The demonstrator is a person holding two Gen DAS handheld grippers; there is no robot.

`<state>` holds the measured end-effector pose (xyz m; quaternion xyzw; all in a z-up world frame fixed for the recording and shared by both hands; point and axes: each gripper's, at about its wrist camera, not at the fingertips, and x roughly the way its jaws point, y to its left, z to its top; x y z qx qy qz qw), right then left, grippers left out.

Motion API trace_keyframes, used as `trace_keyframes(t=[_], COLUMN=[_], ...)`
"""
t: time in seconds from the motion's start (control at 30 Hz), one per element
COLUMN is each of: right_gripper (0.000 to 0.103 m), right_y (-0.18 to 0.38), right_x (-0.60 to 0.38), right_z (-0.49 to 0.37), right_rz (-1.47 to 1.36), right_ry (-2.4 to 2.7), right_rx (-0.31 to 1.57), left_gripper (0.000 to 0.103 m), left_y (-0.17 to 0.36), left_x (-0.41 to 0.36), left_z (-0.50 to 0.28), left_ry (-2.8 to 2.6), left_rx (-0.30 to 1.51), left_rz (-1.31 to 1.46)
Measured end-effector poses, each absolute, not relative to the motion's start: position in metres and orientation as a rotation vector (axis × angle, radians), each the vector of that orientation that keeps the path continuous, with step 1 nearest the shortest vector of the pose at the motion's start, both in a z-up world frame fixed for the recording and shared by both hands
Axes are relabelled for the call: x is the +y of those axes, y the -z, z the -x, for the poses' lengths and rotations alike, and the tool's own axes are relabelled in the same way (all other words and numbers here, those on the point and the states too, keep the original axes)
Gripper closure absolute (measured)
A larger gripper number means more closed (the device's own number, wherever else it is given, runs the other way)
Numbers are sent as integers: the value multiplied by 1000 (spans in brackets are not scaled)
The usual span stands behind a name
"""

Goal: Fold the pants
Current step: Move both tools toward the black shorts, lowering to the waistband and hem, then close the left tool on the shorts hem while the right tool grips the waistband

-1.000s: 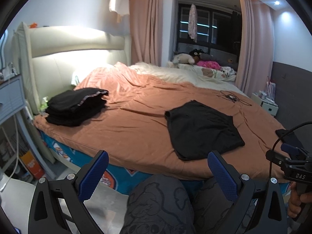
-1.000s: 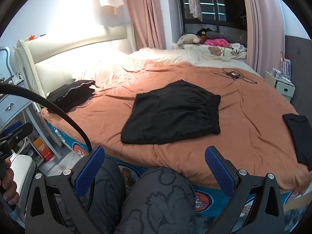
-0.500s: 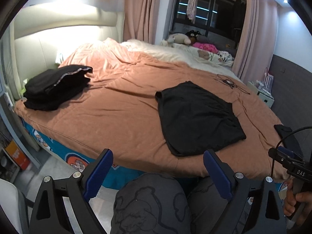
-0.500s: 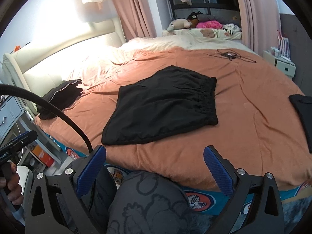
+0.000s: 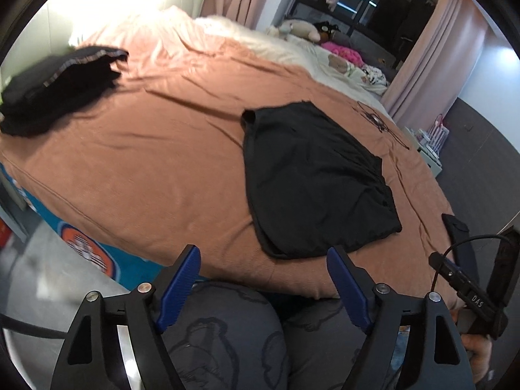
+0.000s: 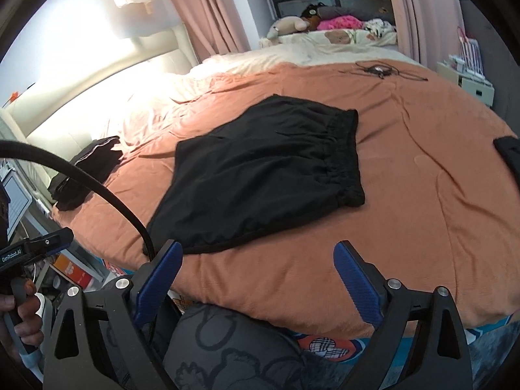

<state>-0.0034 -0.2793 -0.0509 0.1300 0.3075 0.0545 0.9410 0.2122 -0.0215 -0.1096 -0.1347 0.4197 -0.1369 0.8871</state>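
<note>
With both tongs, left [image 5: 263,276] & right [image 6: 256,273], released short of the pants [image 6: 266,169], best approach: pinch near hem corners, fold toward waistband.

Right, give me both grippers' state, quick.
Left gripper: open, holding nothing, short of the black pants.
Right gripper: open, holding nothing.

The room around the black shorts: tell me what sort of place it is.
A bedroom at home, most likely: a wide bed with a padded headboard, stuffed toys and curtains.
</note>
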Motion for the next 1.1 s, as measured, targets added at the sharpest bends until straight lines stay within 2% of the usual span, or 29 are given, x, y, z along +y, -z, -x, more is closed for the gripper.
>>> trace_keyframes(t=[0.13,0.37,0.57,1.0,1.1], right_gripper=[9,9,9,11,19], right_y=[57,69,82,98,101], right_x=[-290,-298,-311,-328,-330], right_z=[-6,-23,-35,-50,-55], right_rz=[-301,-337,-373,-439,-467], right_ry=[-106,-100,-94,-109,-128], right_rx=[637,670,698,714,726], left_gripper=[29,31,42,42,42], left_y=[124,147,168,195,200], left_x=[-28,-45,-54,-57,-51], left_z=[-227,-247,-264,-290,-299], left_ry=[317,345,371,394,414], left_rx=[928,998,1069,1151,1136], left_rz=[318,326,375,509,576])
